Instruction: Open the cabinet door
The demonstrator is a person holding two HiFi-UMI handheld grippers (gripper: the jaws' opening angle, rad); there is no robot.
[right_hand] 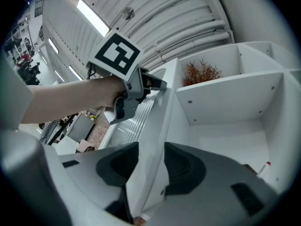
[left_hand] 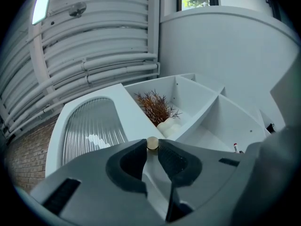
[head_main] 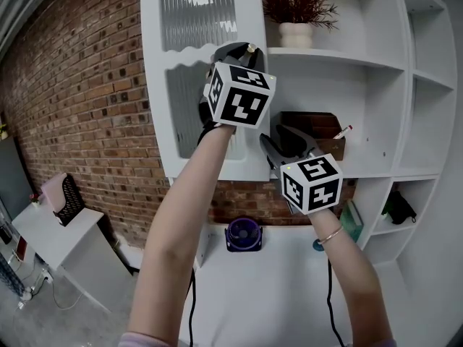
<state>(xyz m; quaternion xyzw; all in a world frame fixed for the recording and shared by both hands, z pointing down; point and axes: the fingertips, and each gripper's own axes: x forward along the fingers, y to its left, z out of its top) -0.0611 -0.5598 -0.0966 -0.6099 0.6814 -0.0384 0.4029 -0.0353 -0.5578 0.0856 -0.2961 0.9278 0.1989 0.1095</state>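
A brick wall [head_main: 72, 107] backs the white shelf unit [head_main: 347, 58]. The cabinet door [head_main: 189, 107], at eleven o'clock in the head view, looks slightly ajar. The left hand-held gripper [left_hand: 151, 150] pinches its knob [left_hand: 152, 143]. The right hand-held gripper [right_hand: 149, 160] straddles the door's edge, jaws apart. This looks like the pulling stage, and the next move calls for swinging the door outward along its hinge arc.

At 12 o'clock the left gripper [head_main: 242, 48] has its fingers on the knob [head_main: 251, 47] of the door [head_main: 194, 85]. The right gripper [head_main: 278, 138] sits near centre at 2 o'clock, beside the door's lower corner.

red brick wall [head_main: 87, 107]; low white table [head_main: 49, 230] on grey floor [head_main: 43, 311]; ribbed ceiling [left_hand: 94, 32], strip light [left_hand: 41, 4].
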